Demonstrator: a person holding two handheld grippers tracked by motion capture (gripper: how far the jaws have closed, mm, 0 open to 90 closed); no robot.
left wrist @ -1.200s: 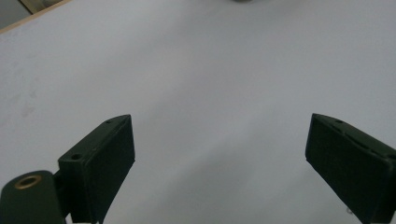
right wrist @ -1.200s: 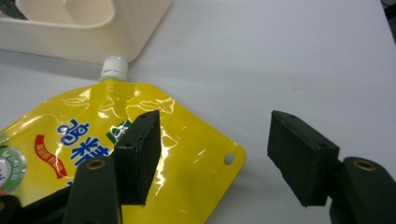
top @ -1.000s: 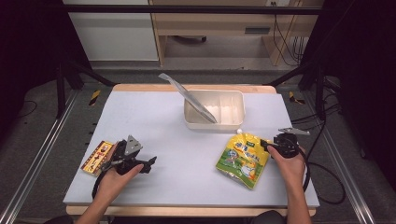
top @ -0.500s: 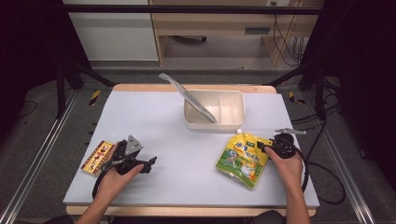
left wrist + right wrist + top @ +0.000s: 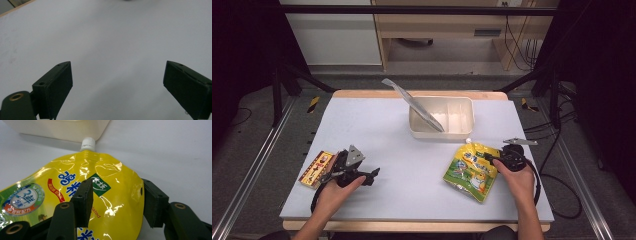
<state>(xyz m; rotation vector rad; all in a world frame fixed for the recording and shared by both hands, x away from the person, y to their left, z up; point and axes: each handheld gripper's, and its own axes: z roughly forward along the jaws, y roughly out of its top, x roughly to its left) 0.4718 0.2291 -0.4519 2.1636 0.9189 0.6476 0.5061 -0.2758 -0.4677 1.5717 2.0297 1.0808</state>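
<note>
The white table (image 5: 377, 125) carries a cream bin (image 5: 462, 117) at twelve o'clock. The yellow spouted pouch (image 5: 469, 170) lies flat at four o'clock; the right gripper (image 5: 116, 202) has just been closing around its edge. At eight o'clock the left gripper (image 5: 117, 87) gapes over bare tabletop.

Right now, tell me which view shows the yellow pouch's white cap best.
The right gripper view: the white cap sits close and sharp atop the yellow pouch, just before the cream tub. The high view shows the cap as a tiny white dot. The left gripper view looks at bare table.
</note>
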